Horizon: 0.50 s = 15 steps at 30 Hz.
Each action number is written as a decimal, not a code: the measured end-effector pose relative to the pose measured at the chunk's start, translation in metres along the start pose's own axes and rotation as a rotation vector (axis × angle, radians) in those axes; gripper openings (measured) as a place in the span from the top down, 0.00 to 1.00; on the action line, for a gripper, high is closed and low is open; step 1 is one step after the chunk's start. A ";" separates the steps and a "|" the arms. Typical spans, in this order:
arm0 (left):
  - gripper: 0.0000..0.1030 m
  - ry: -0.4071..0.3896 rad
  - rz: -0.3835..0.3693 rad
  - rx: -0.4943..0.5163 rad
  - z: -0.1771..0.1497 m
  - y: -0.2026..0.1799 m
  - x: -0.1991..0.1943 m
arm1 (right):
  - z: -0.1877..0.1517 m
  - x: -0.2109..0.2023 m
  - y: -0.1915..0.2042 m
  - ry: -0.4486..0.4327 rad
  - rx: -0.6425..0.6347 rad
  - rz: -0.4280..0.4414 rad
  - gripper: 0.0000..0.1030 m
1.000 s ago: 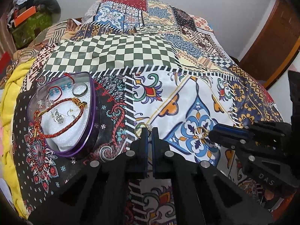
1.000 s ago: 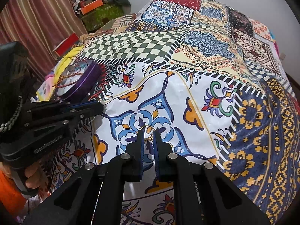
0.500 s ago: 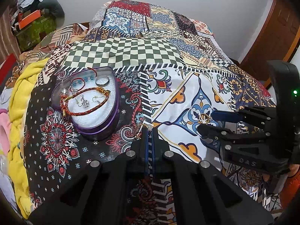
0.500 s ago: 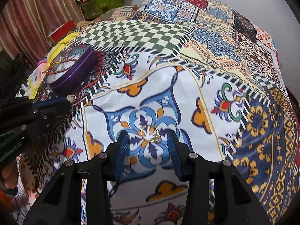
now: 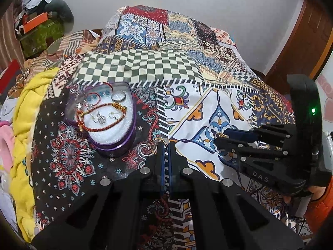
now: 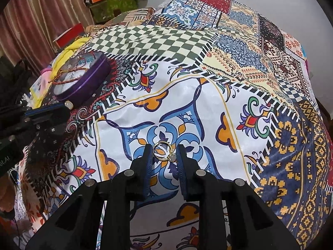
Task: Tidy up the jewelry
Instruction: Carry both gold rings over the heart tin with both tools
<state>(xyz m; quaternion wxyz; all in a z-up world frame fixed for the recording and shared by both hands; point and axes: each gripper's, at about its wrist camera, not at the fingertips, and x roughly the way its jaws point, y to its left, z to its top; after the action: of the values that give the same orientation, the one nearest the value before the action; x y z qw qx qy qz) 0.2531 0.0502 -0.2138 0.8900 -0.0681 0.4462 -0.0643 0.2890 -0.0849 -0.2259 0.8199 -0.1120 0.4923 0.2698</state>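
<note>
Left claw (image 5: 164, 145) pinching gold ring (image 5: 155, 144) near purple tin (image 5: 116, 143); right claw (image 6: 163, 156) gaping wide, straddling second ring (image 6: 163, 151) lying on bedspread (image 6: 208, 108); risking thin hoop slipping sideways, or pads snagging cloth while closing.

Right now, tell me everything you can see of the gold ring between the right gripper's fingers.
The gold ring is a thin, shiny metal band with a small pale stone at its lower right. It lies on the patchwork bedspread, over a blue floral motif. The right gripper is open, its fingers either side of the ring; whether they touch it is unclear. It sits well right of the purple tin.
</note>
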 end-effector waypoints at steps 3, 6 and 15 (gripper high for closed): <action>0.99 -0.019 0.007 -0.002 0.003 0.001 -0.009 | 0.004 -0.012 0.003 -0.029 -0.002 -0.010 0.80; 0.99 -0.044 0.014 -0.005 0.006 0.003 -0.021 | 0.011 -0.031 0.006 -0.075 -0.010 -0.014 0.80; 0.99 -0.147 0.042 -0.025 0.021 0.015 -0.062 | 0.036 -0.084 0.024 -0.233 -0.036 -0.016 0.80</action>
<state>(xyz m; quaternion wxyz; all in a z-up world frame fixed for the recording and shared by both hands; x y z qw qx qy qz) 0.2336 0.0772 -0.1555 0.9207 -0.0742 0.3816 -0.0351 0.2715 -0.0767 -0.1337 0.8715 -0.0986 0.3880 0.2834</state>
